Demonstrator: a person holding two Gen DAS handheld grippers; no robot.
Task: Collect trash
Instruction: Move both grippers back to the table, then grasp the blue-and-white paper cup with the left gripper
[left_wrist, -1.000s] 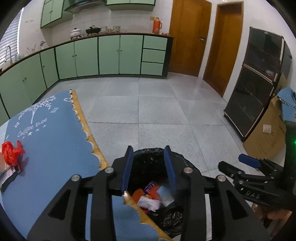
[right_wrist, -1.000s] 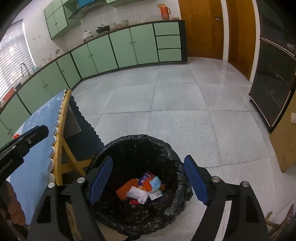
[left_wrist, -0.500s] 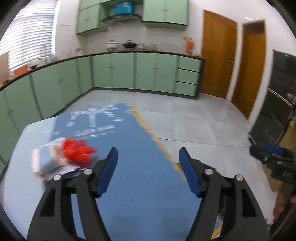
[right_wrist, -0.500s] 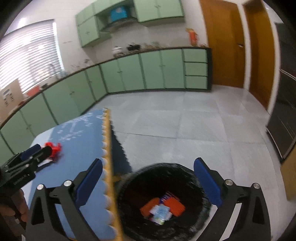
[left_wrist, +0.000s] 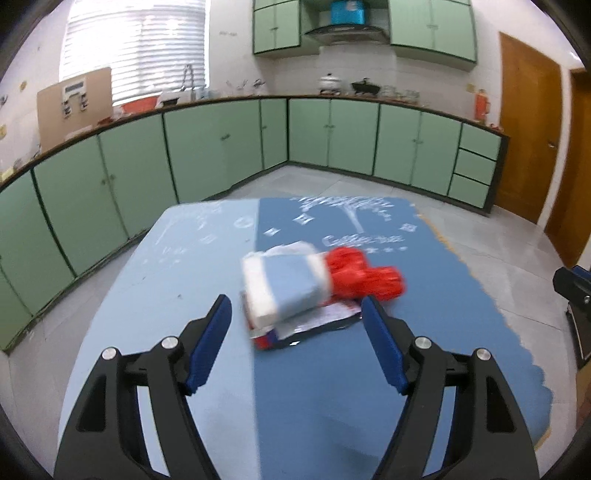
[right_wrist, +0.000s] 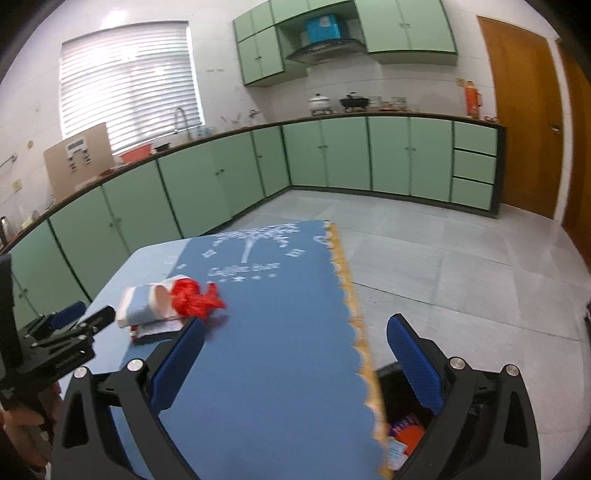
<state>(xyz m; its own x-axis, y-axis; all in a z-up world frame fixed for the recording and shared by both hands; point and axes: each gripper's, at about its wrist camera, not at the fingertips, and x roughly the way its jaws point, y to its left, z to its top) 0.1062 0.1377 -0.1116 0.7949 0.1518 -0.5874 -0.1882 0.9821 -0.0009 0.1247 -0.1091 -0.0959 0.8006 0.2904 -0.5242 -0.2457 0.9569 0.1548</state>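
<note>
Trash remaining on the table (left_wrist: 207, 369) forms one small heap near the middle: a blue-and-white wrapped pack (left_wrist: 284, 286), a crumpled red plastic piece (left_wrist: 364, 275) touching its right side, and a flat printed wrapper (left_wrist: 306, 328) lying under both. That makes three items in all, though motion blur leaves the wrapper's print unreadable.

Left gripper (left_wrist: 295, 339) is directed at the heap, with its jaws opening and nothing between them; the heap lies just beyond the fingertips, not touched. Right gripper (right_wrist: 295, 354) has its jaws spread wide and holds nothing; it hangs over the blue tablecloth (right_wrist: 280, 332), with the heap off to its left.

One bin lined with a black bag (right_wrist: 395, 380) stands on the floor just beside the table's scalloped edge, partly hidden by the right gripper. Several discarded packets (right_wrist: 404, 435) are visible inside it, too few pixels showing for a count.

Assessment: the task appears partly complete. Some trash is already in the bin, while the three-item heap on the table is still to be collected. The step in hand appears to be the approach to that heap. No other loose trash is visible on the table or the tiled floor (right_wrist: 443, 258).
</note>
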